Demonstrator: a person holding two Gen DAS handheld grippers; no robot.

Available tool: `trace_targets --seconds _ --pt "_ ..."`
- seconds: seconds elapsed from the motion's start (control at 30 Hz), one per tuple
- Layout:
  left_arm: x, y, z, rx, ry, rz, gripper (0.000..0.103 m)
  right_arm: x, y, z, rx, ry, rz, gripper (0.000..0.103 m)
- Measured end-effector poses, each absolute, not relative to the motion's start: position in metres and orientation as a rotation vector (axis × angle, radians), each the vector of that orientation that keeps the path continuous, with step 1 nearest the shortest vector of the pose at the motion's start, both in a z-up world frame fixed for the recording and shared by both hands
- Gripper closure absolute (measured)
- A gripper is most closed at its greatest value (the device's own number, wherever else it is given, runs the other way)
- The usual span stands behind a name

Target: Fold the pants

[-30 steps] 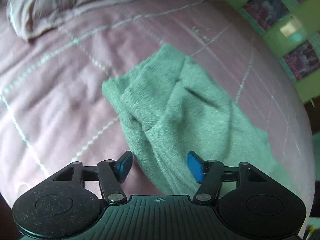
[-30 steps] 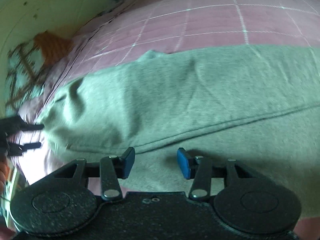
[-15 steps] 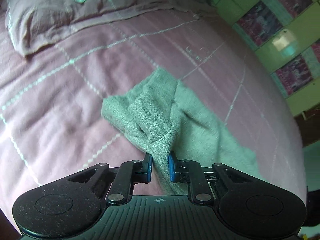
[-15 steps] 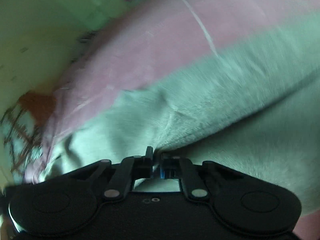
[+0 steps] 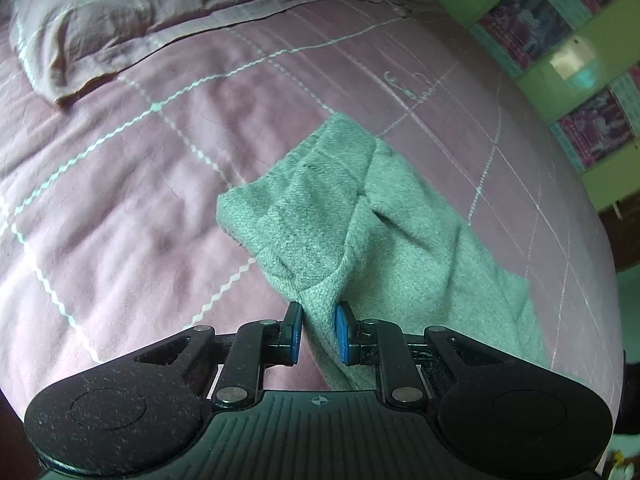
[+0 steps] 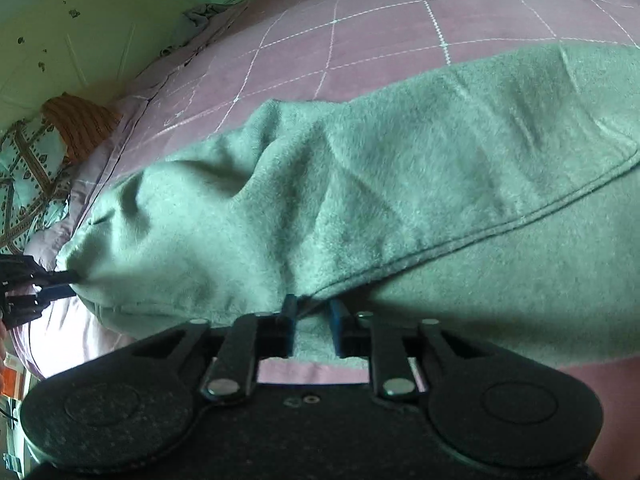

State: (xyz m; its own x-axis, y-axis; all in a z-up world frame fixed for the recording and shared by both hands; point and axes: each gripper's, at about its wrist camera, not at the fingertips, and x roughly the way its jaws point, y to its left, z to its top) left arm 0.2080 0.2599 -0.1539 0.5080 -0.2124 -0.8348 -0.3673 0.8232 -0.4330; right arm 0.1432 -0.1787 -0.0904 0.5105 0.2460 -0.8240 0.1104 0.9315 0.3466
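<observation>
Your left tongs [image 5: 318, 334] pinch a bunched fold of the grey pants [image 5: 360, 216]; your right tongs [image 6: 312, 328] clamp their seamed edge. Both sit low in frame over the pink bed [image 5: 120, 168].

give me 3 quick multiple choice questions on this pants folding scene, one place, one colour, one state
1. Where do the pants lie?
A. on a wooden floor
B. on a pink bedspread
C. in a basket

2. What colour are the pants?
A. grey-green
B. red
C. black

3. What is the left gripper doing?
A. hanging open above the bed
B. gripping a pillow
C. pinching pants fabric

Answers: 1 B, the checked pink bedspread surrounds them. 2 A, the fabric looks grey-green in both views. 3 C, cloth is bunched between its blue pads.
</observation>
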Motion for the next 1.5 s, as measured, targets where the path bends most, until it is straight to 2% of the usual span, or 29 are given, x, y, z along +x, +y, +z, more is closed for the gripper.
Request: trace_targets --seconds 0.07,0.13,0.2,0.3,0.6,0.67,0.73,0.93,1.0,1.1,1.23,1.37,1.43,1.5 --pt "0.202 0.261 -0.151 -0.637 1.036 0.110 0.086 0.146 -0.180 -0.085 0.410 1.037 0.068 0.081" --pt "0.196 0.260 -0.141 -0.591 0.994 0.108 0.086 0.148 -0.183 -0.081 0.457 1.038 0.062 0.069" --pt "0.199 0.260 -0.139 -0.551 0.995 0.114 0.086 0.144 -0.186 -0.078 0.471 1.038 0.056 0.064" --pt "0.207 0.268 -0.154 -0.635 1.053 0.120 0.086 0.151 -0.183 -0.083 0.467 1.042 0.057 0.063" --pt "0.212 0.262 -0.167 -0.704 1.004 0.142 0.084 0.158 -0.193 -0.086 0.574 1.037 0.029 0.064" --pt "0.211 0.260 -0.163 -0.686 0.971 0.146 0.085 0.159 -0.192 -0.085 0.579 1.025 0.022 0.072" --pt "0.210 0.261 -0.153 -0.679 0.935 0.137 0.087 0.161 -0.190 -0.083 0.548 1.020 0.016 0.095" --pt "0.207 0.280 -0.120 -0.643 0.854 0.112 0.087 0.152 -0.171 -0.046 0.467 0.927 0.095 0.096" --pt "0.205 0.289 -0.133 -0.623 0.886 0.146 0.087 0.146 -0.164 -0.037 0.445 0.912 0.125 0.096" --pt "0.204 0.288 -0.168 -0.586 0.965 0.171 0.087 0.140 -0.153 -0.053 0.407 0.970 0.131 0.096" --pt "0.197 0.273 -0.160 -0.548 0.978 0.184 0.083 0.139 -0.150 -0.084 0.364 1.044 0.092 0.086" --pt "0.183 0.243 -0.121 -0.457 0.911 0.106 0.083 0.136 -0.170 -0.067 0.427 1.035 0.110 0.074" --pt "0.184 0.220 -0.115 -0.438 0.924 0.044 0.083 0.129 -0.187 -0.057 0.440 1.014 0.089 0.065" --pt "0.188 0.189 -0.117 -0.420 0.965 -0.011 0.083 0.125 -0.208 -0.053 0.431 1.001 0.046 0.062"
